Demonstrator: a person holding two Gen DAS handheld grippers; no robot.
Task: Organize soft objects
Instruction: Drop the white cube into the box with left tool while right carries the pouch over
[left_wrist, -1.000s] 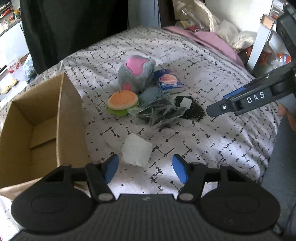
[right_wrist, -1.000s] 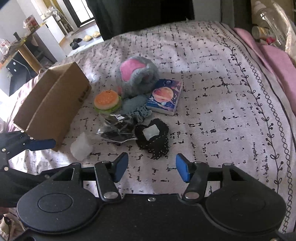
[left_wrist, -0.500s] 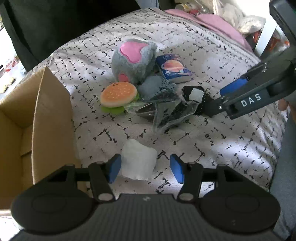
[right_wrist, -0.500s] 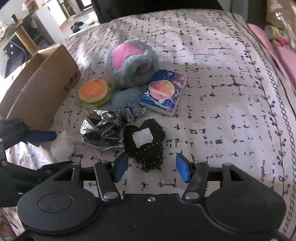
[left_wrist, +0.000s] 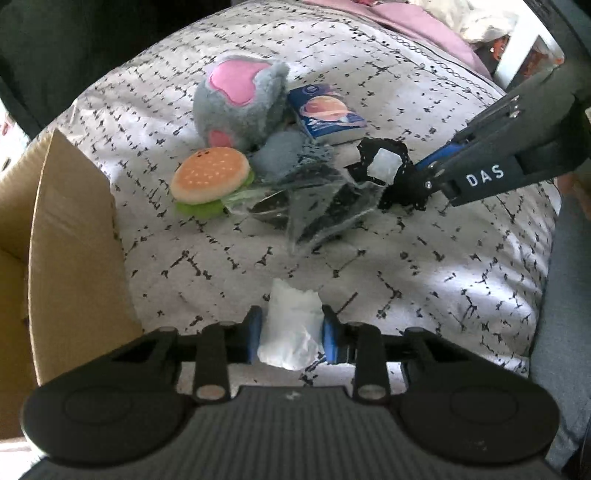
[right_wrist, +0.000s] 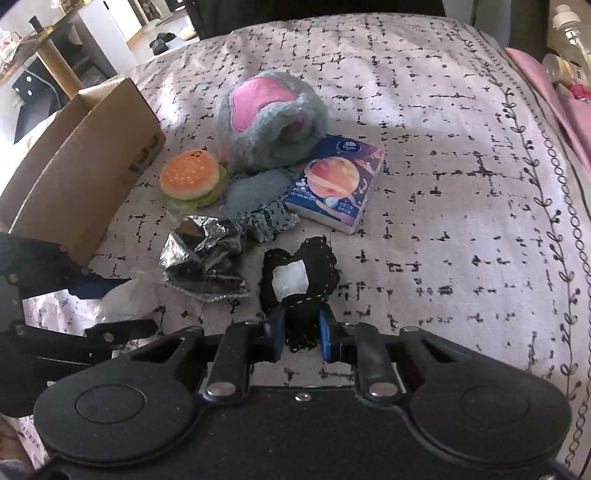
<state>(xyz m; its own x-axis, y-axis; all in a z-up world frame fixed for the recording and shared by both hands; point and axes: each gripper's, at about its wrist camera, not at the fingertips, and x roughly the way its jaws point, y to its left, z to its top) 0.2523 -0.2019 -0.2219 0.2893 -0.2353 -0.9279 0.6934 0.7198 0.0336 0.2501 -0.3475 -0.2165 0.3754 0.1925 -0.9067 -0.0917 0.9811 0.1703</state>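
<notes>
White soft pack (left_wrist: 290, 326): crinkled, pillow-like packet on the bed near the cardboard box; likely light and yielding, best taken across its middle, where the film will give.
Left tool (left_wrist: 291, 334): blue pads pressed against both sides of the white soft pack, pinching it.
Black knitted pouch (right_wrist: 297, 286): floppy crocheted fabric with pale stitched edging and a white square patch; lies on the bed at the near edge of the pile; probably limp, light, prone to sag from one end.
Right tool (right_wrist: 300, 330): pads closed on the pouch's near end, gripping bunched fabric.
Silver foil bag (right_wrist: 205, 260): crumpled, shiny, touching the pouch's left side; contents cannot be made out.
Plush burger (right_wrist: 192, 179): orange bun, green fringe, squashy.
Grey-and-pink plush toy (right_wrist: 271, 122): fluffy, rounded, largest item.
Grey-blue knit cloth (right_wrist: 258, 197): flat, between plush and foil bag.
Blue tissue pack (right_wrist: 334, 182): printed planet, soft-cornered.
Cardboard box (right_wrist: 83, 170): open, brown, stiff, left of the pile; likely destination.
Bed (right_wrist: 443, 184): white cover with black dash pattern.
</notes>
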